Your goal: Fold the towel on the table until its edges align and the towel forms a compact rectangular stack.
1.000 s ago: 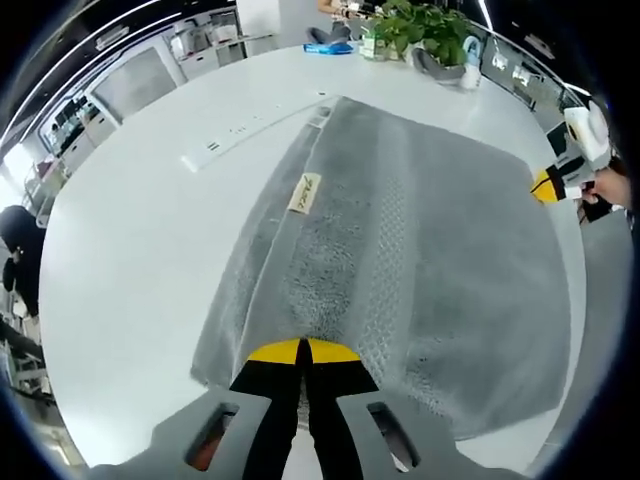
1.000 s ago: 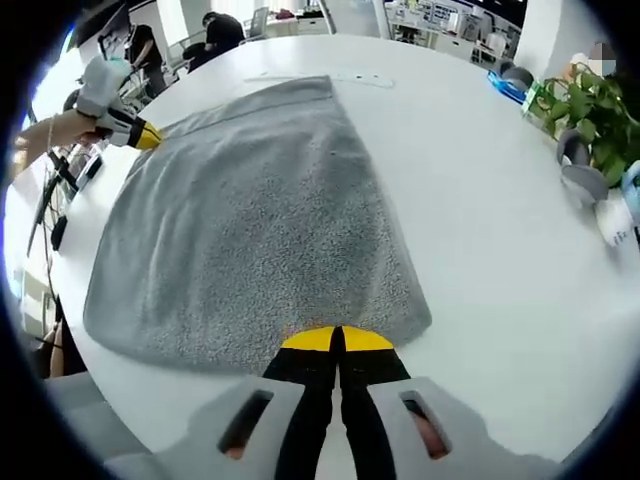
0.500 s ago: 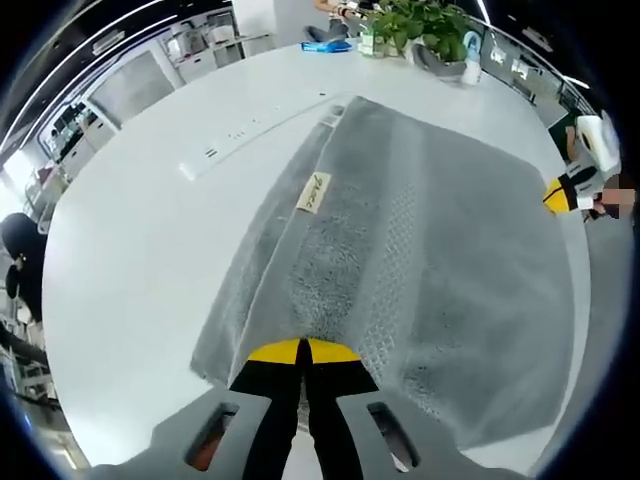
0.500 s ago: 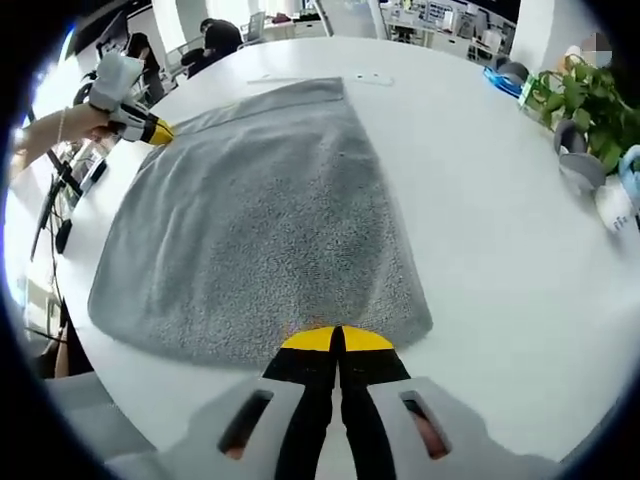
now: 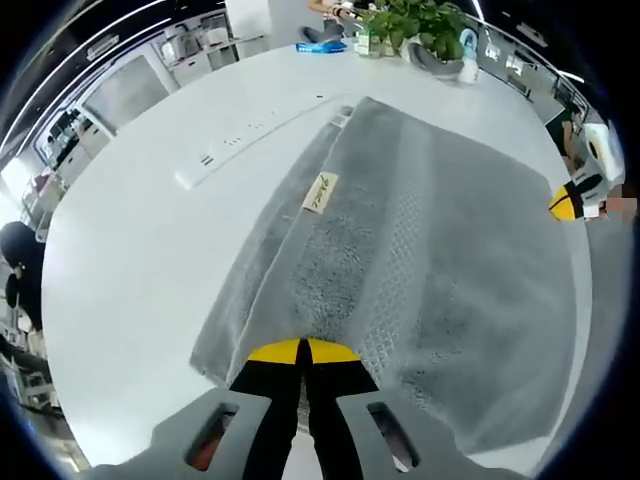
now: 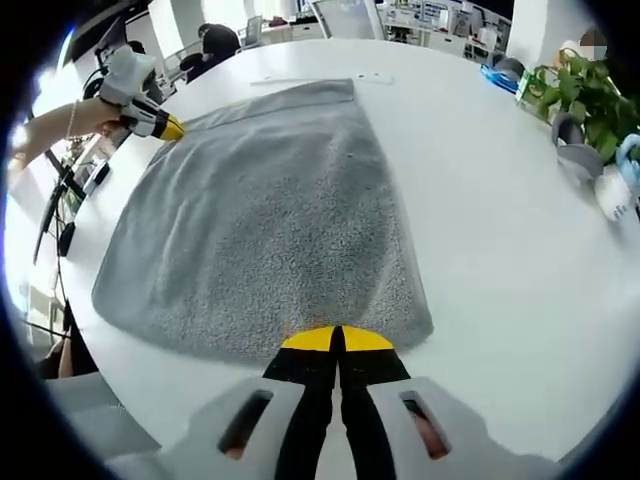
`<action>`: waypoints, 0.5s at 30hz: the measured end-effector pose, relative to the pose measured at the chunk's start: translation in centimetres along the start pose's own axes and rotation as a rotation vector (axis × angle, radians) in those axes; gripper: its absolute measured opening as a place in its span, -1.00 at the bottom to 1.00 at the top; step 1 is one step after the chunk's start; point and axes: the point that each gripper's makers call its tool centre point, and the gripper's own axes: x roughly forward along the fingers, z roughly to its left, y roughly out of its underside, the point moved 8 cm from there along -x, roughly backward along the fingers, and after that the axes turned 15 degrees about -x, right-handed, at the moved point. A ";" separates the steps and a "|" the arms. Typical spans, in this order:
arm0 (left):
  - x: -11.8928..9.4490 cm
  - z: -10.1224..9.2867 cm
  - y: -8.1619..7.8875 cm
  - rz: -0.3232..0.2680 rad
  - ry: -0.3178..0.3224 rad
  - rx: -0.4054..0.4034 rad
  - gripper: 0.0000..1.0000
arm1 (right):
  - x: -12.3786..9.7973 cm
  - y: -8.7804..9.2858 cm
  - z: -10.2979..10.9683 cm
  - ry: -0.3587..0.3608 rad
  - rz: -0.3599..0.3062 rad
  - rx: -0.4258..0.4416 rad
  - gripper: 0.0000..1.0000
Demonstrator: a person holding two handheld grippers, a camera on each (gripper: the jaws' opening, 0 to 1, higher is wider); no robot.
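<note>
My left gripper (image 5: 302,350) sits at the bottom centre of the left gripper view, its yellow-tipped jaws pressed together on the near edge of the grey towel (image 5: 400,250), which spreads up through the middle of the frame on the white table (image 5: 130,260). A small tan label (image 5: 318,192) lies on the towel's folded band, left of centre. A white power strip (image 5: 255,130) rests on the table toward the upper left, and a potted plant (image 5: 410,20) stands at the top. In the right gripper view my right gripper (image 6: 338,342), low in the middle, is likewise clamped on the towel (image 6: 270,220) at its near edge. My left gripper (image 6: 165,127) shows there at the upper left, at the towel's far corner.
</note>
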 end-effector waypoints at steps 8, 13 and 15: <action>0.3 0.0 -0.6 -0.002 -0.001 0.003 -0.98 | -0.3 0.5 1.1 -0.011 0.002 -0.009 -1.00; 0.4 -0.1 -0.9 0.002 -0.008 0.026 -0.98 | -0.5 0.7 1.6 -0.012 0.000 -0.006 -1.00; 0.5 -0.1 -1.0 0.003 -0.006 0.025 -0.98 | -0.5 0.8 1.8 -0.009 -0.003 0.002 -1.00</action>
